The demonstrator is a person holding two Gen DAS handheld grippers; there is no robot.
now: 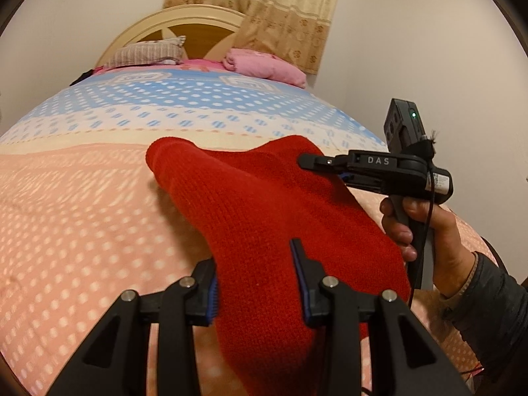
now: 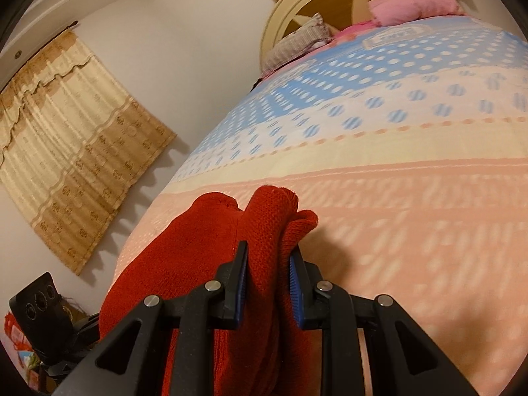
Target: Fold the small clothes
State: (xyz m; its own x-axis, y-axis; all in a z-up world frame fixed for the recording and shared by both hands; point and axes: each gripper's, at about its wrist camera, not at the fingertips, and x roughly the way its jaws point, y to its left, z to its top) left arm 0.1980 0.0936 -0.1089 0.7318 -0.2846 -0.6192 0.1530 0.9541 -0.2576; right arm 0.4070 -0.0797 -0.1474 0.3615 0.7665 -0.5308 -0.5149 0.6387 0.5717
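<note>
A red knitted garment (image 1: 264, 204) hangs stretched above the bed, held at two places. My left gripper (image 1: 257, 264) has its jaws on either side of the near edge of the cloth and is shut on it. My right gripper (image 1: 307, 160) shows at the right in the left wrist view, held by a hand, pinching the far right corner. In the right wrist view my right gripper (image 2: 268, 257) is shut on a bunched fold of the red garment (image 2: 184, 250), which drapes down to the left.
The bed (image 1: 82, 198) has a dotted cover in peach, cream and blue. A striped pillow (image 1: 145, 52) and a pink folded blanket (image 1: 264, 66) lie by the headboard (image 1: 184, 19). Curtains (image 2: 66, 132) hang on the wall. Clutter (image 2: 36, 313) stands by the bed's side.
</note>
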